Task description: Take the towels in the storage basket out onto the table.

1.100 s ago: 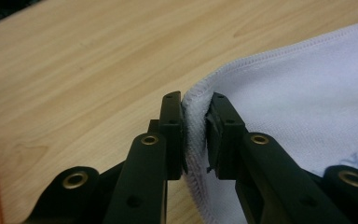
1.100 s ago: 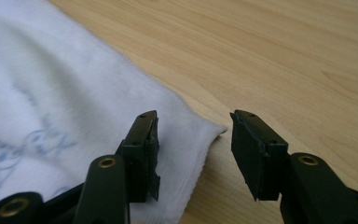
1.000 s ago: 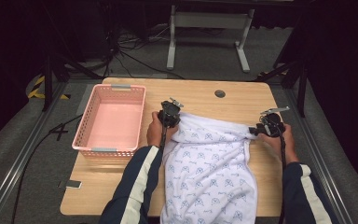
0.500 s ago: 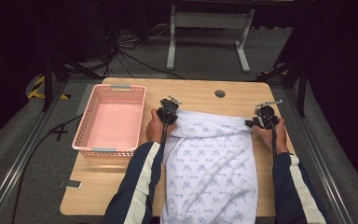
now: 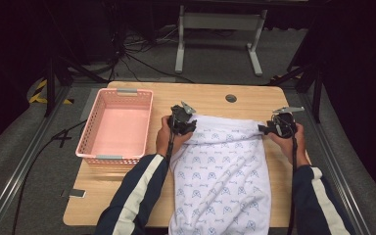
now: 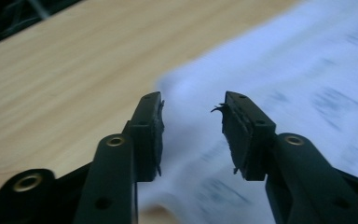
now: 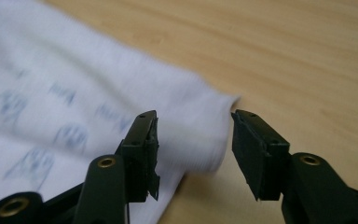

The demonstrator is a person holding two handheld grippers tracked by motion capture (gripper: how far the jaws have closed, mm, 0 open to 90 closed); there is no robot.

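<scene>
The cloth [image 5: 223, 176] is white with a small repeating blue print, spread flat on the table [image 5: 205, 100] — its long side runs from mid-table toward the near edge, where it hangs over. Its far edge is folded into a soft rounded roll. It lies right of the pink basket [image 5: 115, 125] — apart from it.

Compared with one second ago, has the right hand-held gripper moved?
Yes. The right hand-held gripper has shifted left, toward the pink basket, away from the table's right edge.
</scene>
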